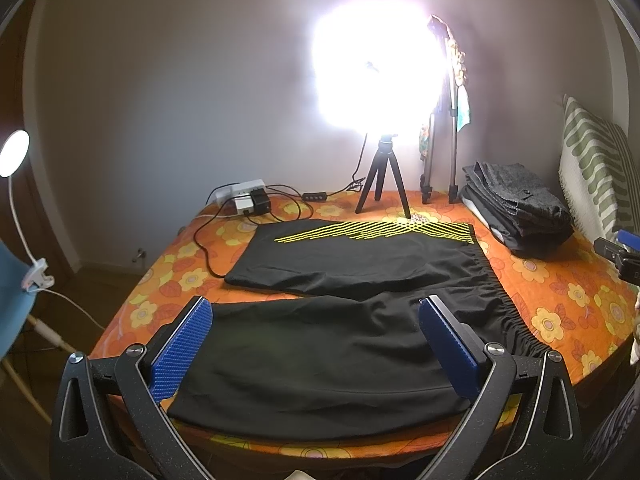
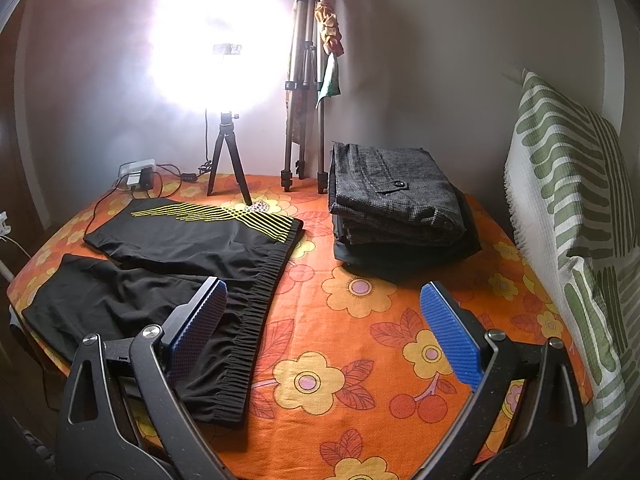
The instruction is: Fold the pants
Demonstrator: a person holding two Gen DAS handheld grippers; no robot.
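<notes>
Pants (image 1: 360,320) lie flat on the bed (image 1: 568,304), legs toward nine o'clock, waistband (image 2: 260,312) at three. Both claws, left (image 1: 316,352) and right (image 2: 324,332), gape empty above. Folding looks unstarted; next, I judge, pinch the near leg's edge.

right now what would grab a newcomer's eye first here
The glaring lamp on its small tripod at the back of the bed washes out the wall. Next, the orange flowered bedspread, with black pants spread flat on it, yellow stripes on the far leg. A stack of folded clothes sits to their right.
</notes>
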